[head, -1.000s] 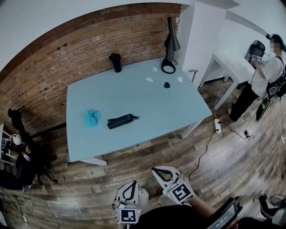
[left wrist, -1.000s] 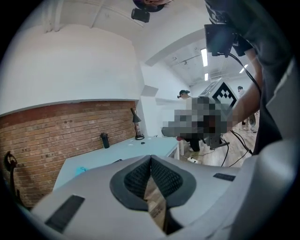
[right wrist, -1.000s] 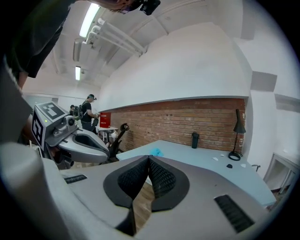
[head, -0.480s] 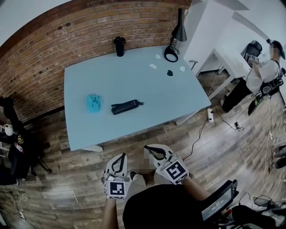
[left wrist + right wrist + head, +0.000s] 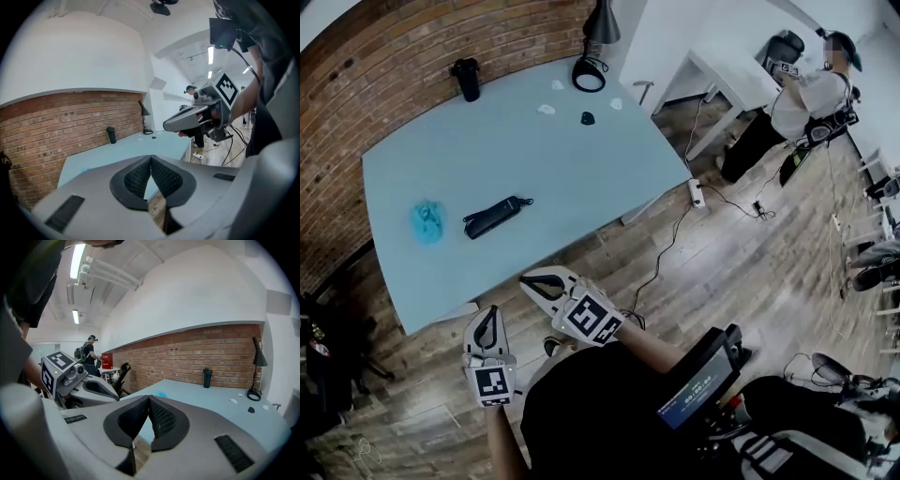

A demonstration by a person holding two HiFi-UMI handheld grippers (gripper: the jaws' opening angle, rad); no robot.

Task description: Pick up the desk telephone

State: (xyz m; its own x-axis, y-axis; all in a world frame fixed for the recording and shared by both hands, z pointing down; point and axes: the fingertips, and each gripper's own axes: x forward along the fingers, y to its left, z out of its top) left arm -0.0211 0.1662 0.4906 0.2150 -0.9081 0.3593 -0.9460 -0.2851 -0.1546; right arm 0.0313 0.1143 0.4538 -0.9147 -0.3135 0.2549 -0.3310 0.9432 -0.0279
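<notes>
Surface (image 5: 581,159) carries the phone (image 5: 494,217), untouched; left tongs (image 5: 487,317) and right tongs (image 5: 534,279) are closed, empty, well short of it. Whole pickup remains.

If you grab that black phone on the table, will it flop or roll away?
The black telephone looks like a hard, long bar, so it probably stays stiff. It lies flat on the light blue table, so rolling seems unlikely. The short cord at its end might dangle.
</notes>
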